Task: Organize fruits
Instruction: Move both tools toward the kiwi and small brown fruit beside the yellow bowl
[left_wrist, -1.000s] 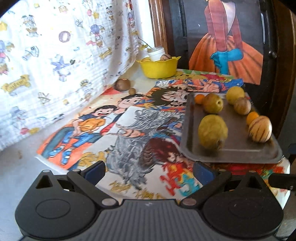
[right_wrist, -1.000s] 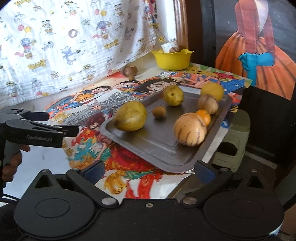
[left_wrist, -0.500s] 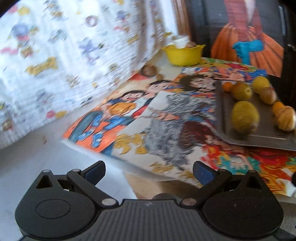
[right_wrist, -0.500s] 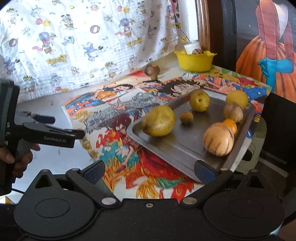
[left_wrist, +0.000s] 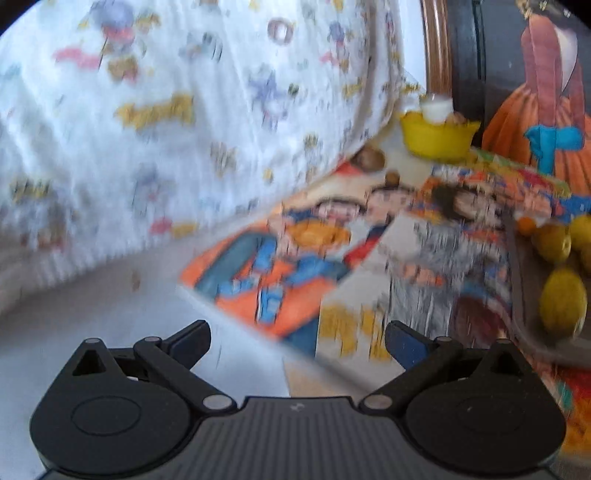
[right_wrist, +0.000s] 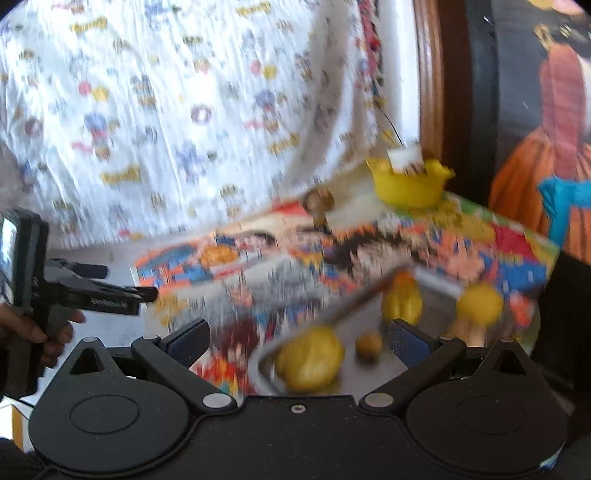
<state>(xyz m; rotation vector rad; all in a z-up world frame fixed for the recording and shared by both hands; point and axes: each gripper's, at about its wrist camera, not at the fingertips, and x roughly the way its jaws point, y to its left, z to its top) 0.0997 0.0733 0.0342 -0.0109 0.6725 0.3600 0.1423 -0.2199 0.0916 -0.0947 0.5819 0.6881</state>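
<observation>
Left gripper (left_wrist: 297, 338): fingers spread wide, nothing between them. It hangs above the bare grey part of the surface (left_wrist: 92, 306), at the near-left corner of the cartoon-print mat (left_wrist: 295, 266). View heavily motion-blurred.

Right gripper (right_wrist: 299, 338): fingers also spread wide, empty. Between and just beyond them lies the near end of the metal tray (right_wrist: 369, 373), which rests on the mat.

Fruit on the tray, right wrist view: a large yellow-green fruit (right_wrist: 310, 360) at the near left corner, just past the fingers; a small brown fruit (right_wrist: 368, 345) beside it to the right; a yellow pear-shaped fruit (right_wrist: 402, 302) further back with a small orange fruit (right_wrist: 402, 277) behind it, whether touching I cannot tell; a round yellow fruit (right_wrist: 479, 304) toward the right edge. Blur hides finer detail.

In the left wrist view the same tray sits at the far right edge of the frame, well apart from that gripper.

Off the tray: two brown items (right_wrist: 319, 201) lie on the surface near the back of the mat, the smaller in front. A yellow bowl (right_wrist: 410, 184) stands at the far end, holding a white cup-like object (right_wrist: 405, 158).

A hand (right_wrist: 44, 332) grips the left gripper's handle at the left edge of the right wrist view. A white printed cloth (right_wrist: 184, 110) hangs behind the surface.
</observation>
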